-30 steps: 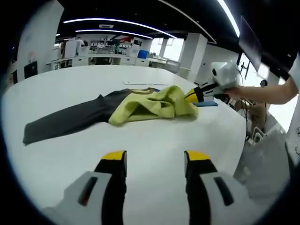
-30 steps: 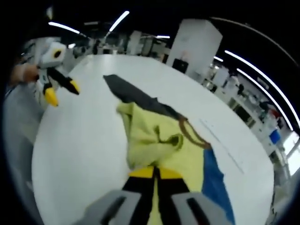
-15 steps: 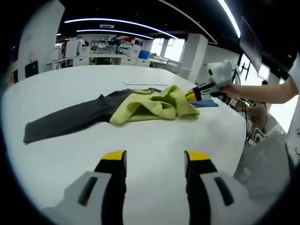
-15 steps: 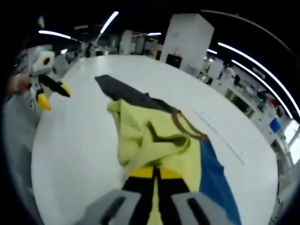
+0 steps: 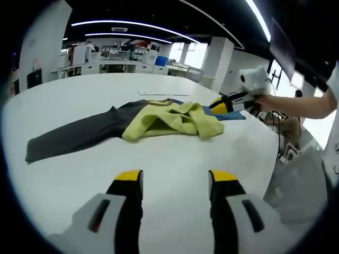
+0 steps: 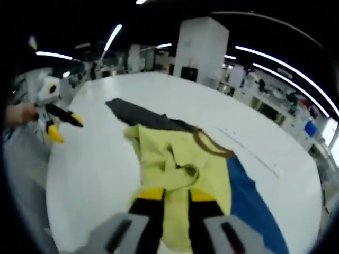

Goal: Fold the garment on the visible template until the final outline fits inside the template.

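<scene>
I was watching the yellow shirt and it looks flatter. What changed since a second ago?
The right gripper opened its jaws and let go of the garment. Its yellow fold dropped and now lies flatter, showing more blue. The left gripper stayed open above the table, and the dark sleeve has not moved.

Open-plan room with white pillar, ceiling strip lights, distant desks, dark ceiling.
</scene>
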